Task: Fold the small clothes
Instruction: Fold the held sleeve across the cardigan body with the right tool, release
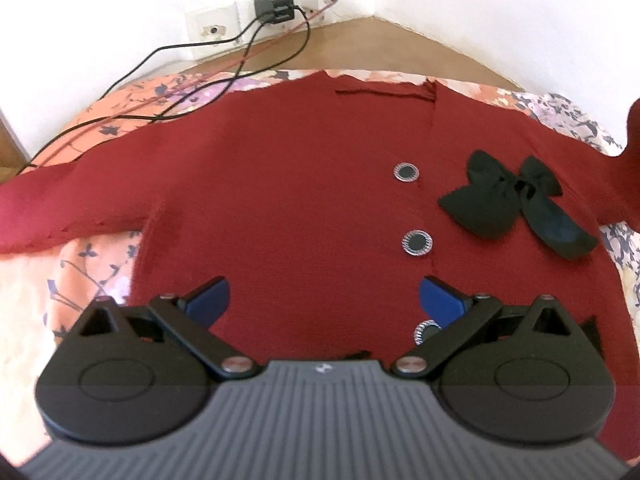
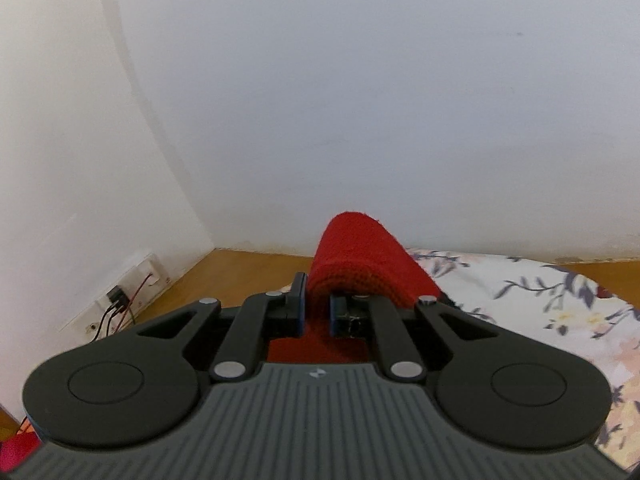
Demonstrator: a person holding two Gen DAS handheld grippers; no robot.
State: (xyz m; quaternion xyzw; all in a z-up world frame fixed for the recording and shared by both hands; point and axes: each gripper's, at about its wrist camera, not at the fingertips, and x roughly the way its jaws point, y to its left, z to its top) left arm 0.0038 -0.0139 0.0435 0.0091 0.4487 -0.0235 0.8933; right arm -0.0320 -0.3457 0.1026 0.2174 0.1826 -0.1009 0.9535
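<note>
A small dark red cardigan (image 1: 288, 184) lies flat, front up, on a floral bedspread (image 1: 100, 264). It has round silver-rimmed black buttons (image 1: 417, 242) and a black bow (image 1: 516, 200) on its right side. My left gripper (image 1: 324, 300) hovers open just above the cardigan's lower hem, blue pads wide apart. One sleeve stretches out to the left (image 1: 60, 208). The other sleeve (image 1: 634, 160) rises at the far right edge. In the right wrist view my right gripper (image 2: 316, 312) is shut on that red sleeve (image 2: 360, 264), lifted above the bed.
Black cables (image 1: 200, 92) run across the bedspread's far left corner from a charger (image 1: 276, 10) plugged into a wall socket. A wooden bed frame (image 1: 360, 44) borders the far edge, with white walls behind. The floral bedspread (image 2: 540, 300) extends right of the right gripper.
</note>
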